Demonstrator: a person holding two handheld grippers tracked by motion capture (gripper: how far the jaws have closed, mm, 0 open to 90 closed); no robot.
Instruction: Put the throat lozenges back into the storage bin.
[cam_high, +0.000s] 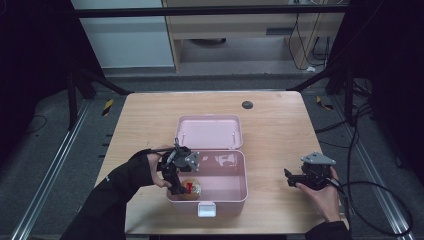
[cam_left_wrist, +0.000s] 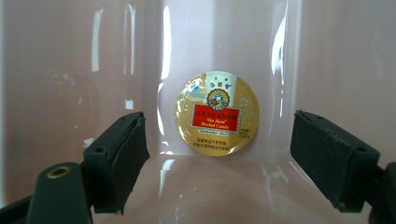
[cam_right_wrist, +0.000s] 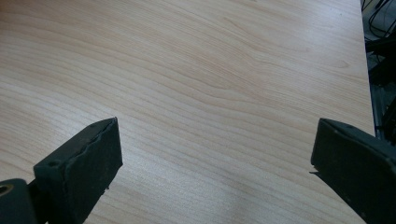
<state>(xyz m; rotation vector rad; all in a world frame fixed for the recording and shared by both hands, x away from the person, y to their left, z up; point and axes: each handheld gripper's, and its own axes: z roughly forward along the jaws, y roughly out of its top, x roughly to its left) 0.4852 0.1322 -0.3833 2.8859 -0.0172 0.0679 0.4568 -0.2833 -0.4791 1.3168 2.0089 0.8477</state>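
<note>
A round gold tin (cam_left_wrist: 216, 113) with a red label lies flat on the floor of an open pink box (cam_high: 235, 192), in the box's near left corner. The left gripper (cam_high: 179, 186) hangs over that corner, pointing down into the box, and in the left gripper view the tin sits between the two black jaws and a little beyond their tips, touching neither. The jaws stand wide apart and hold nothing. The left hand (cam_high: 159, 172), in a black sleeve, reaches in from the lower left and grips the tool at the box's left wall, with the grey plate on top facing the box. The box's lid (cam_high: 210, 132) lies folded back on the table (cam_high: 280, 125) behind it, and a white latch (cam_high: 206, 209) shows on the near wall. The right gripper (cam_high: 290, 178) rests low over bare wood well to the right of the box, its jaws spread and empty, pointing left towards the box. The right hand (cam_high: 320, 192) holds it from behind, with the cable trailing off the table's right edge.
</note>
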